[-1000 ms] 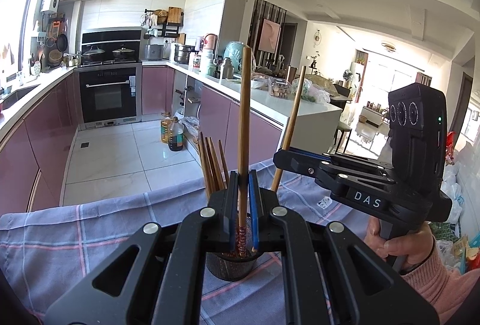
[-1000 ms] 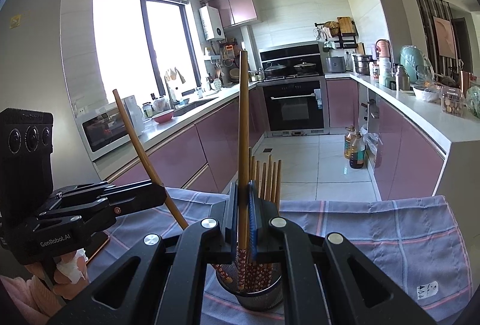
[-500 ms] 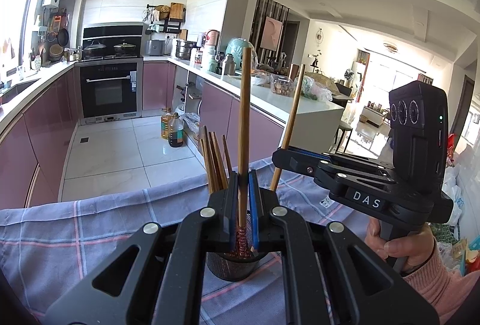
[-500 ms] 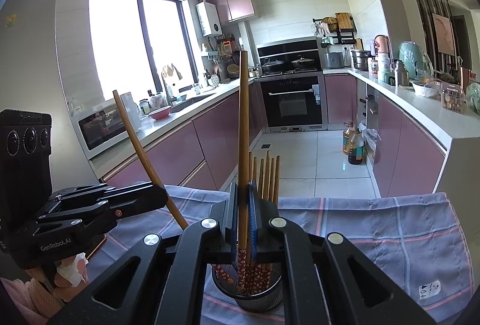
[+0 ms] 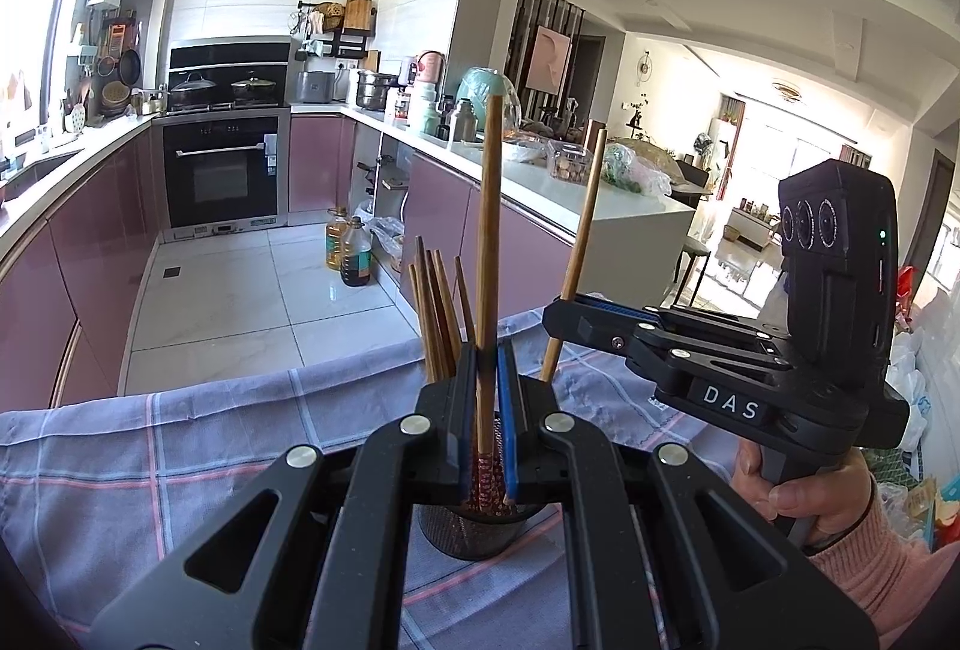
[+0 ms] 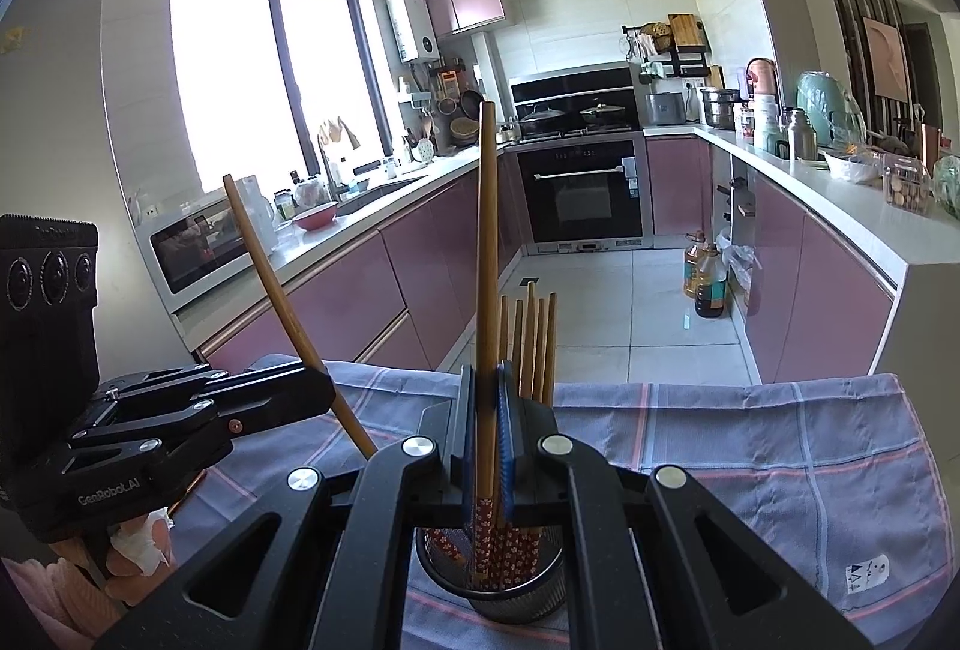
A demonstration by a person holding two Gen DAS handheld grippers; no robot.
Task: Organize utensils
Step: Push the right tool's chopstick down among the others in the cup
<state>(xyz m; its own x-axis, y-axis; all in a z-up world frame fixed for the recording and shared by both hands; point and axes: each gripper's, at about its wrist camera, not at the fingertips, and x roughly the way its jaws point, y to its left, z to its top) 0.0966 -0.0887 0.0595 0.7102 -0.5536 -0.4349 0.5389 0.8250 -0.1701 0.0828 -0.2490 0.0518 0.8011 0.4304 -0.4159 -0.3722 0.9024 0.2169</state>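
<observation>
Chopsticks (image 5: 437, 311) stand in the mesh holder (image 6: 516, 599); your left gripper (image 5: 486, 410) and right gripper (image 6: 486, 440) each pinch one upright above it.

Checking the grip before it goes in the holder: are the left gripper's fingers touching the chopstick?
Touching. The left wrist view shows the fingers closed against both sides of the upright chopstick.

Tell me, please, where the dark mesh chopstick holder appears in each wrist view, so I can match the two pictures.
Left wrist view: the mesh holder sits at bottom centre, mostly hidden behind the left gripper, which is shut on a chopstick.
Right wrist view: the mesh holder is at bottom centre, below the right gripper, its rim visible.
Shared landmark: the black oven on the far wall.
</observation>
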